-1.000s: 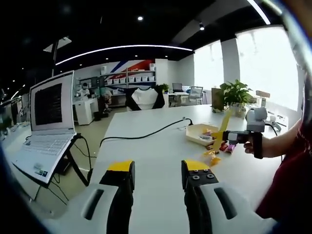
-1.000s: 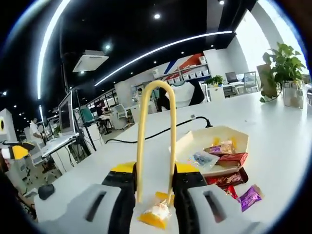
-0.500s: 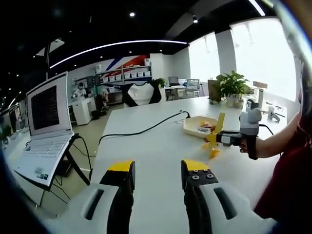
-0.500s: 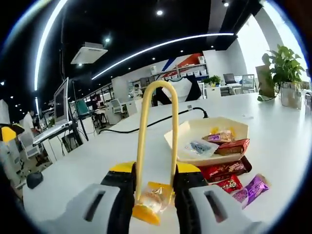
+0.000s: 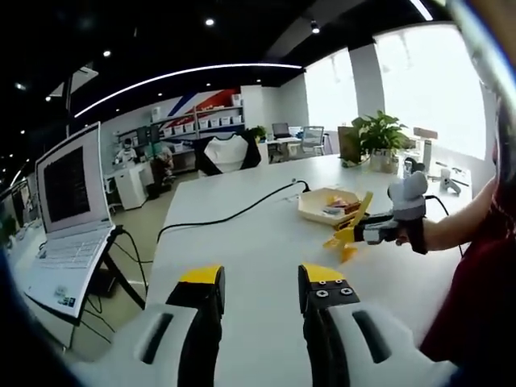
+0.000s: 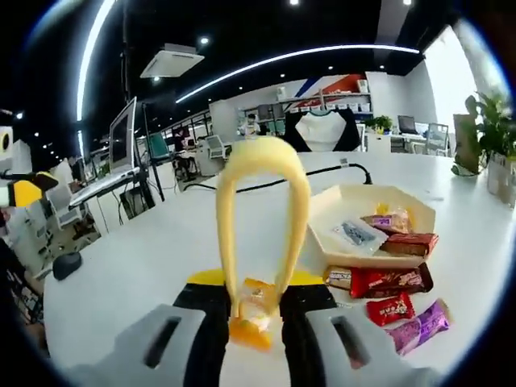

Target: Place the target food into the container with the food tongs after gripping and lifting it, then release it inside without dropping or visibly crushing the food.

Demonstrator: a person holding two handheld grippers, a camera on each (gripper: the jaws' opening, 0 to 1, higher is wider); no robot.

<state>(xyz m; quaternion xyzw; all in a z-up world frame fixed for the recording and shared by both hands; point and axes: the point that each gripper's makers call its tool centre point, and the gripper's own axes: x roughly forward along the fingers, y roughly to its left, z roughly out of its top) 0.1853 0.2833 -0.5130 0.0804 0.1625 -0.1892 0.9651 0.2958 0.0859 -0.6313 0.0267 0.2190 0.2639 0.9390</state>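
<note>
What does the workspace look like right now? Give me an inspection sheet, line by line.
Surface: white table, mostly bare.
Job's things: yellow tongs pinching an orange-wrapped snack; cream tray holding wrapped snacks.
Clutter: red snack packets and a purple packet beside the tray.
Grippers: right gripper shut on the tongs; left gripper open, holding nothing.
Cables: black cable running across the table.
Surroundings: laptop on a stand, potted plant, office shelving behind.
</note>
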